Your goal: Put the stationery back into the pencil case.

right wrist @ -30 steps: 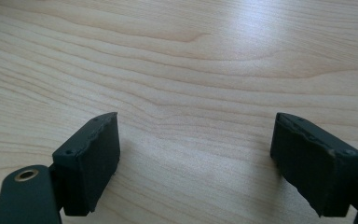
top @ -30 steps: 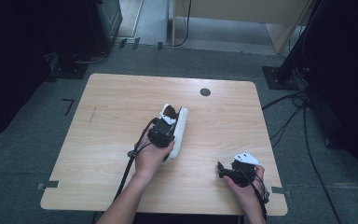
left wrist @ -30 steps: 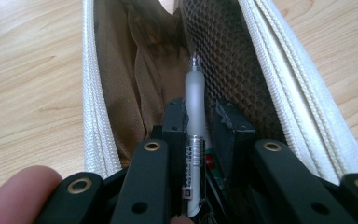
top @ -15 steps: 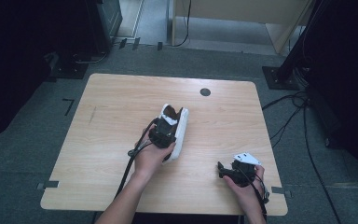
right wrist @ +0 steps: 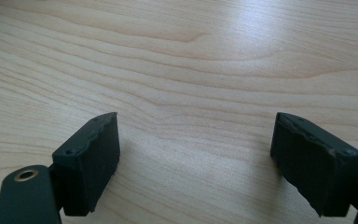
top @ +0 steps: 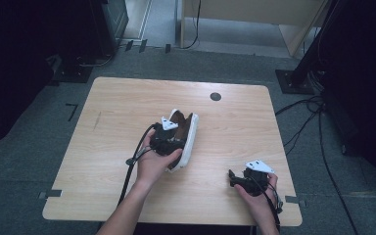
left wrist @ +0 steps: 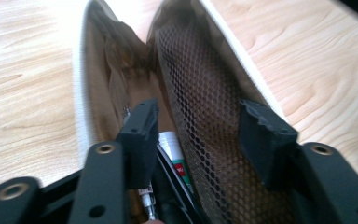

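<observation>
A white pouch with a brown lining lies open in the middle of the wooden table. My left gripper reaches into its mouth. In the left gripper view the pouch shows a brown mesh divider and a white tube with a green label deep inside. The left gripper has just been opening its jaws; they straddle the mesh divider without pressing on it. My right gripper rests low near the table's front right, and in its own view the right gripper stands open over bare wood.
A small dark round disc sits near the table's far edge. Black cables trail over the floor to the right, and dark stands rise at the back left and back right. A cable runs from the left gripper along the forearm.
The left gripper has shifted slightly over the pouch, and the pouch's mouth now gapes wider, showing more of its brown inside. The right hand has kept still.
</observation>
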{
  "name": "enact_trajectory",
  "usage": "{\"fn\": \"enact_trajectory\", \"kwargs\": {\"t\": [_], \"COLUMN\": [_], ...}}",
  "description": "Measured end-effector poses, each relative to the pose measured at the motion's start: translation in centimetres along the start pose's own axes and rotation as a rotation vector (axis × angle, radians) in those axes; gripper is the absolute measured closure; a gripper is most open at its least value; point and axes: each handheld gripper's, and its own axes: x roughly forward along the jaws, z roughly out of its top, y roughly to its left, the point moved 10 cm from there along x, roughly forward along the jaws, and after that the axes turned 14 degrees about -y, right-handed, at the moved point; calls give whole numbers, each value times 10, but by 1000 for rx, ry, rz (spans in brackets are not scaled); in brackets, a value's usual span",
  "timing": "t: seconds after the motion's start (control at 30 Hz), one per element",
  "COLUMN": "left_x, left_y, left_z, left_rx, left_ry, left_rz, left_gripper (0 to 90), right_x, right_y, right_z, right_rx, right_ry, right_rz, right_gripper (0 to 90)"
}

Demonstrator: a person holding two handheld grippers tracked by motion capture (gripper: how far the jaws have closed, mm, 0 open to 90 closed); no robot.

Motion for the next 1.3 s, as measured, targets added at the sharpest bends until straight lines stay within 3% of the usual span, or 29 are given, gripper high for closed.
{"fn": "enact_trajectory", "kwargs": {"t": [0.17,0.3,0.5,0.8,1.3], "left_x": [-19,-34,-53,-77,-108], "left_y": [3,12,32,75,123], "left_z": [14,20,22,-1,-42], "left_rx": [-63,-89,-95,-113,-119], "left_ry": [-54,-73,-103,-105,-127], "left_rz": [-59,-45,-11,65,142], "left_gripper": [301,175,87,26,17], "right_x": [0,0,0,1,2], "right_y": [0,0,0,0,-1], "right_z": [0,0,0,0,-1], "right_rx": [-1,0,0,-1,2], "right_ry": [-2,1,-1,-1,14], "right_rz": [0,0,-1,-1,-6], "right_gripper": [149,149,146,142,64]}}
